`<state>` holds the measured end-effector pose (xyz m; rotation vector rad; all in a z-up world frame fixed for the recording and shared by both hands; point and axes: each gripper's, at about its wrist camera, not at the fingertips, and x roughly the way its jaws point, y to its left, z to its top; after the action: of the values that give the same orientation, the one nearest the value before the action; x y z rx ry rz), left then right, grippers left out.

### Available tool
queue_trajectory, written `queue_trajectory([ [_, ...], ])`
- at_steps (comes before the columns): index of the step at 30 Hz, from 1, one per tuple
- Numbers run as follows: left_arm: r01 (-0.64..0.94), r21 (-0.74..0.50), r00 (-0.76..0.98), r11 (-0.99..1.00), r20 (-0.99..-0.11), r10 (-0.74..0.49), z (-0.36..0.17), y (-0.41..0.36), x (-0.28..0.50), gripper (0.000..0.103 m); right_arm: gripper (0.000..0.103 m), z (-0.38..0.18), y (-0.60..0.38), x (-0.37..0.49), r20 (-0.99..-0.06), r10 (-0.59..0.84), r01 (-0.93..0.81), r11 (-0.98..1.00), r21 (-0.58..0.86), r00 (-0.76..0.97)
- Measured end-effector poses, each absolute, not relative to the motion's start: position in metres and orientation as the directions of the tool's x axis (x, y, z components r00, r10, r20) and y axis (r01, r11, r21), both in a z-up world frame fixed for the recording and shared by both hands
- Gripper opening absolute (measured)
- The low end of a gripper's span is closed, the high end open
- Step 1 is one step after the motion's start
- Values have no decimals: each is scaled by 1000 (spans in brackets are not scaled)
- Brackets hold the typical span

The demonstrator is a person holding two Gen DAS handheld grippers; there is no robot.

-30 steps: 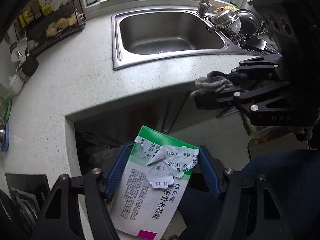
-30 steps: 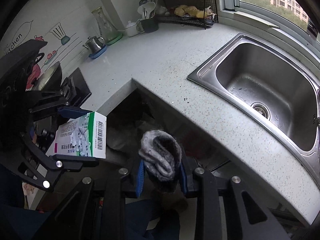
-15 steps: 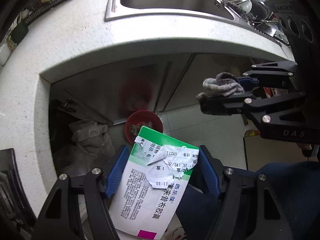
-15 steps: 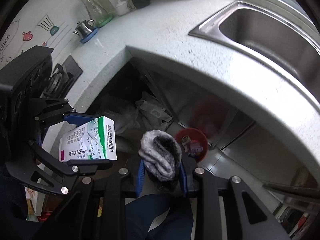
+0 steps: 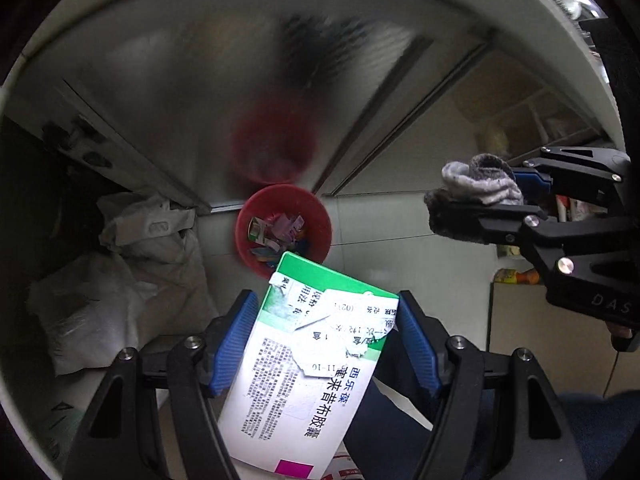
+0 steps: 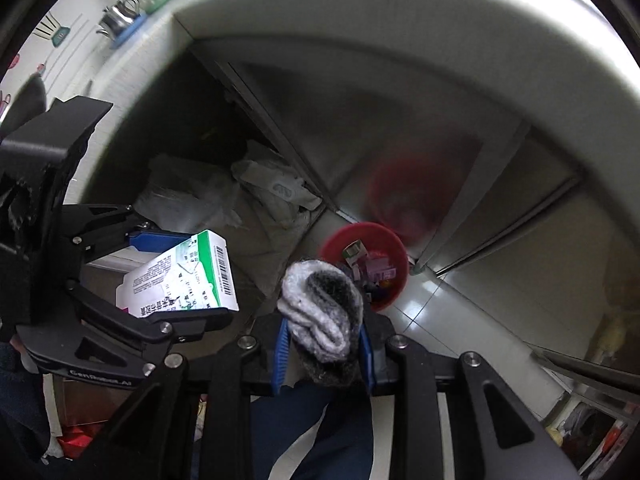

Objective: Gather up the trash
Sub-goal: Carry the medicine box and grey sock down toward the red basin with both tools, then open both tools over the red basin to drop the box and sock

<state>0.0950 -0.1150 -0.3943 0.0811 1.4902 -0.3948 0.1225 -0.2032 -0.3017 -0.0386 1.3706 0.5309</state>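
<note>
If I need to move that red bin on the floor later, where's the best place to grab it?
Take the red bin by its rim, coming straight down from above. It stands upright with its mouth open towards the cameras, so one finger can go inside the wall and one outside. The near edge looks clearest; the far side sits close to the steel cabinet door. Trash inside leaves the rim free.

Black tool (image 5: 326,344) frames, blue pads (image 5: 234,340), silver screws

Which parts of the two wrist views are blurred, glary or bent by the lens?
Left wrist: cabinet door smeared, holding a soft red reflection; medicine box sharp and brightly lit. Right wrist: countertop edge blown out and curved by the fisheye; grey sock and red bin crisp.
</note>
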Motion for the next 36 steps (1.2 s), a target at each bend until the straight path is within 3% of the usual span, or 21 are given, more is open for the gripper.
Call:
queue_trajectory([
  [19,138,-155,33,978,-986,-161,-606,-97,120,68,27,-518,-203,147,-953,302,-452,851,267,6],
  [28,120,-124,33,985,-991,-129,-664,-95,136,69,27,-575,-197,161,-959,283,-471,847,248,2],
  [30,116,-120,20,986,-992,-124,-673,-94,138,69,31,-583,-197,164,-960,281,-461,851,252,-5],
  [33,108,-120,12,987,-992,-122,-680,-91,139,69,44,-587,-196,167,-959,281,-454,853,259,-19],
  [35,105,-114,14,988,-993,-116,-682,-89,140,69,61,-592,-195,170,-957,289,-451,852,265,-15],
  [36,100,-116,13,988,-993,-118,-682,-88,141,71,65,-592,-196,171,-955,295,-451,851,269,-13],
])
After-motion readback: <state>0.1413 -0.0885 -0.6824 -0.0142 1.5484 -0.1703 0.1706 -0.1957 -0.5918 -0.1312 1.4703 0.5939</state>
